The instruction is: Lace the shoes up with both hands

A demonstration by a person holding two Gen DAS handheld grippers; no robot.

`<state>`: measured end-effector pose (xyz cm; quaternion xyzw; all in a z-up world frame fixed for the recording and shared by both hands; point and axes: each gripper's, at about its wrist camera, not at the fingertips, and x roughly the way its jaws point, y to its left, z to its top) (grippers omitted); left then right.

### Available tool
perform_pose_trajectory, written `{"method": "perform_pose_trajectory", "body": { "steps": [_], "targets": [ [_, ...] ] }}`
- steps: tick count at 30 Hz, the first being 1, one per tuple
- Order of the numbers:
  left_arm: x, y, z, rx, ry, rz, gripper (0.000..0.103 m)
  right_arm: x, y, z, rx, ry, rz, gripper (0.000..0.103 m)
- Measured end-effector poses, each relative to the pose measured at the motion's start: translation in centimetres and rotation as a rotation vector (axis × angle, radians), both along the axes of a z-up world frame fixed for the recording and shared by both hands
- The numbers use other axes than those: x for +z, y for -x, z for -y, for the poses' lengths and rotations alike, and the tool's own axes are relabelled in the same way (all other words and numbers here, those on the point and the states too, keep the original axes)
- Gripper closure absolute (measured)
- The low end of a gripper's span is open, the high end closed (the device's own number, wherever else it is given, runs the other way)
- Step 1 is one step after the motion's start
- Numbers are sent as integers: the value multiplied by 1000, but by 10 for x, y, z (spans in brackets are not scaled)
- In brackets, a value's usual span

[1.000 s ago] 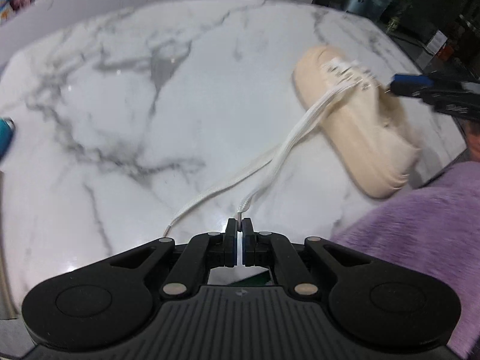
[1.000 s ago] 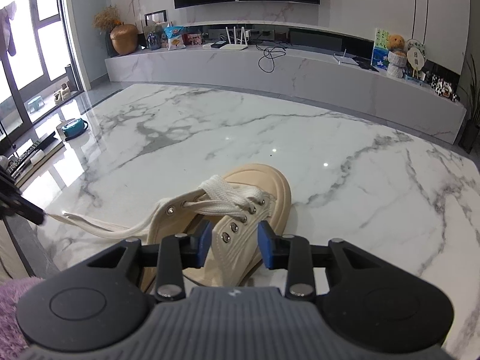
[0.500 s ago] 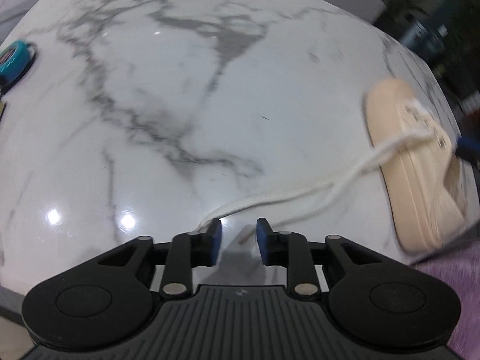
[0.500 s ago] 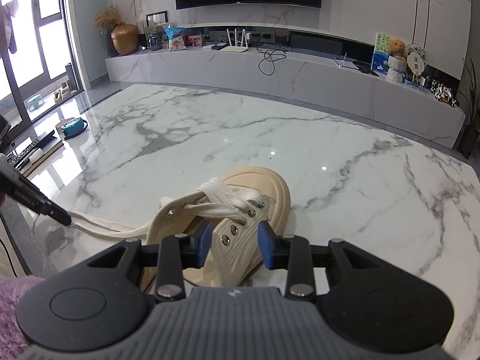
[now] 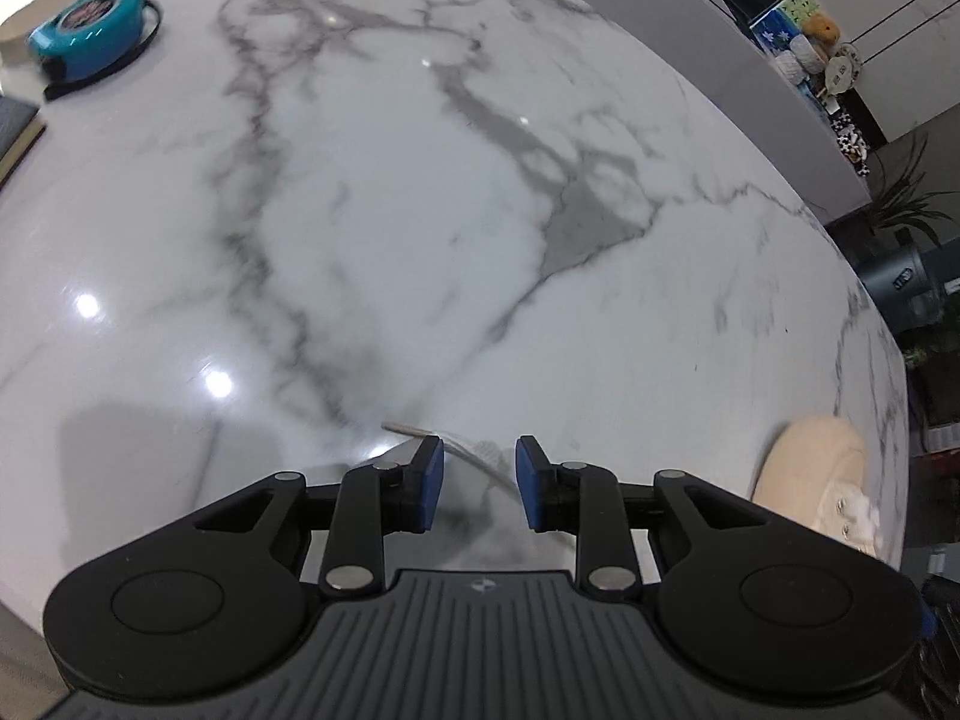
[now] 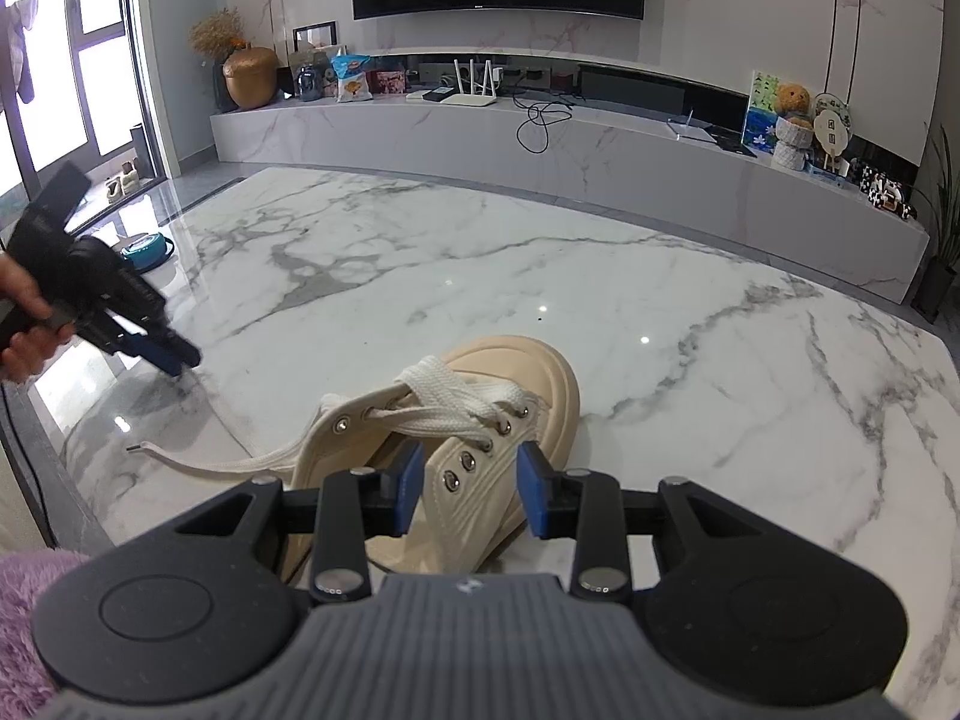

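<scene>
A beige canvas shoe [image 6: 510, 420] with white laces [image 6: 444, 402] lies on the marble table, toe pointing away. My right gripper [image 6: 471, 489] is open, its blue pads either side of the shoe's right eyelet flap. A loose lace end [image 6: 198, 462] trails left across the table. My left gripper [image 5: 479, 480] is open and empty, raised above the table with a lace end [image 5: 474, 453] lying below between its pads; it also shows in the right wrist view [image 6: 174, 360] at the left. The shoe's toe [image 5: 810, 480] shows at the left wrist view's right edge.
A teal tape measure [image 5: 90, 30] lies at the table's far left corner. The table's near edge [image 6: 36, 456] runs at the left. A purple fluffy sleeve [image 6: 24, 618] is at the bottom left. A low TV console stands beyond the table.
My left gripper opened and let go of the lace end, then lifted and swung away to the left. My right gripper and the shoe stayed still.
</scene>
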<state>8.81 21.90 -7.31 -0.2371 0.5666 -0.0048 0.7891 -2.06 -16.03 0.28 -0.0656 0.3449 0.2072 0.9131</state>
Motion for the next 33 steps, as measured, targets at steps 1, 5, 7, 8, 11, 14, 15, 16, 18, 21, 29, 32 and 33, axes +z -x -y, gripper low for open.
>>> {"method": "perform_pose_trajectory", "body": {
  "steps": [1,5,7,8,11,14,15,16,18,21,29,32,33],
  "targets": [
    [0,-4,5,1,-18,3,79,0,0,1,-1,-2,-1,65],
    [3,-16,29,-42,-133,12,80,0,-1,2,-5,-5,-3,65],
    [5,-18,43,-90,-217,20,82,0,-1,2,-5,-4,-2,65],
    [6,-18,51,-116,-264,26,87,0,-1,2,-5,-5,-1,65],
    [5,-17,66,-180,-386,59,91,0,-1,2,-6,-9,-1,65],
    [4,-16,76,-236,-431,90,99,0,-1,3,-7,-14,-2,65],
    [4,-15,77,-247,-429,99,100,1,-1,4,-8,-16,-2,65],
    [4,-15,77,-256,-424,107,103,1,-1,5,-9,-19,-3,65],
    [6,-14,76,-267,-407,128,103,1,-1,6,-10,-23,-5,65],
    [23,-6,79,-317,-414,212,103,1,-2,7,-12,-34,-10,65],
    [103,36,101,-535,-607,505,103,2,-3,8,19,-41,-33,70],
    [133,54,109,-602,-658,588,103,3,-1,5,45,-30,-34,70],
    [141,61,112,-627,-671,612,103,4,0,4,50,-28,-33,70]
  ]
}}
